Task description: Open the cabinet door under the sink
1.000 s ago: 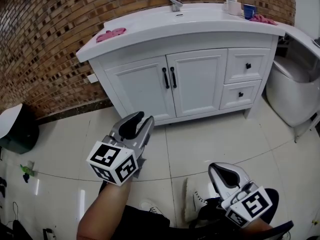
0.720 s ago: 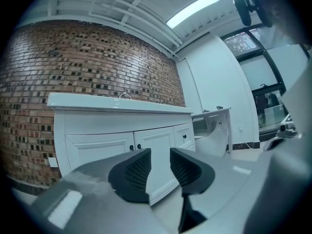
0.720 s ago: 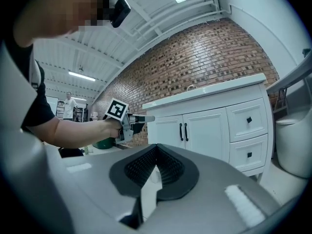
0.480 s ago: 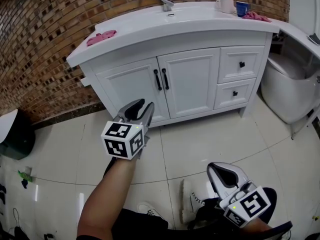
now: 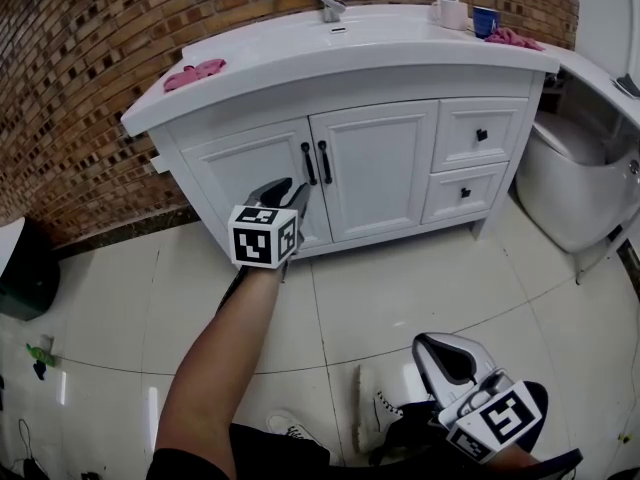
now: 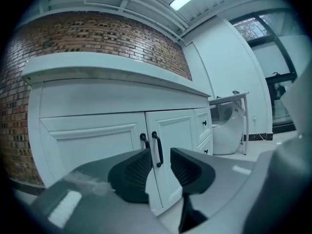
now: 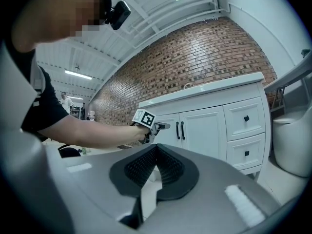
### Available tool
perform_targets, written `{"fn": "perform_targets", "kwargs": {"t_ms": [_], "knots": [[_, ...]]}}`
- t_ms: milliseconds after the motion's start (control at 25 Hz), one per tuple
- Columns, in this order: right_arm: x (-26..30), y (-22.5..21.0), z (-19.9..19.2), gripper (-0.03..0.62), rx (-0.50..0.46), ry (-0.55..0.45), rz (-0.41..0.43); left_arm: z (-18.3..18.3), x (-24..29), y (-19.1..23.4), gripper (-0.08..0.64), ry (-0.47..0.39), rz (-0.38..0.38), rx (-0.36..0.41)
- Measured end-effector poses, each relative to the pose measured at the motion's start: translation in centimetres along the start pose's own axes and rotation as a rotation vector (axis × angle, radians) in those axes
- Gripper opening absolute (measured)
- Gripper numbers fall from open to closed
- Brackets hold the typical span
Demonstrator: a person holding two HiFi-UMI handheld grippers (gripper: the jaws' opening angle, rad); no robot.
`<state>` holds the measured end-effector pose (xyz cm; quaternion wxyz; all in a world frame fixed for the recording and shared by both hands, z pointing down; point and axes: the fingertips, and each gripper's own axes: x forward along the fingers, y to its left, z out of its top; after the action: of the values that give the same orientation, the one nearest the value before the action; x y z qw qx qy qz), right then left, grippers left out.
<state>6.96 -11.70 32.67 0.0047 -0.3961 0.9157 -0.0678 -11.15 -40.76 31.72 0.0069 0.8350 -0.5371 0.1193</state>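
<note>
"Is the white cabinet door under the white sink top open yet?"

"No. Both doors are shut flat, so none of the job is done."

"Where are the left tongs?"

"Out in front of the doors, near the thin black bar handles in the middle, not touching them. They gape wide and hold nothing."

"And the right tongs?"

"Low down by the person's legs, far from the cabinet. They are pressed together and empty."

"What is left?"

"All of it, I think: reach a handle, pinch it, pull."
</note>
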Motion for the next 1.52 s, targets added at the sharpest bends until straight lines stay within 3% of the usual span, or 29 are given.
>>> {"fn": "perform_targets", "kwargs": {"t_ms": [120,1040,1280,1520], "knots": [[0.2,-0.6,-0.3,0.008,0.005,0.012,-0.006,-0.7,1.8,1.0,0.149,0.011,0.007,-0.031],[1.4,-2.6,-0.3,0.008,0.035,0.024,-0.021,-1.9,9.4,3.5,0.155,0.033,0.015,-0.020],[1.4,-2.8,0.2,0.008,0.028,0.009,-0.018,-1.5,10.1,3.1,0.063,0.028,0.004,-0.019],[0.9,-3.2,0.0,0.008,0.057,0.019,-0.030,-1.6,10.1,3.0,0.049,0.028,-0.018,-0.060]]}}
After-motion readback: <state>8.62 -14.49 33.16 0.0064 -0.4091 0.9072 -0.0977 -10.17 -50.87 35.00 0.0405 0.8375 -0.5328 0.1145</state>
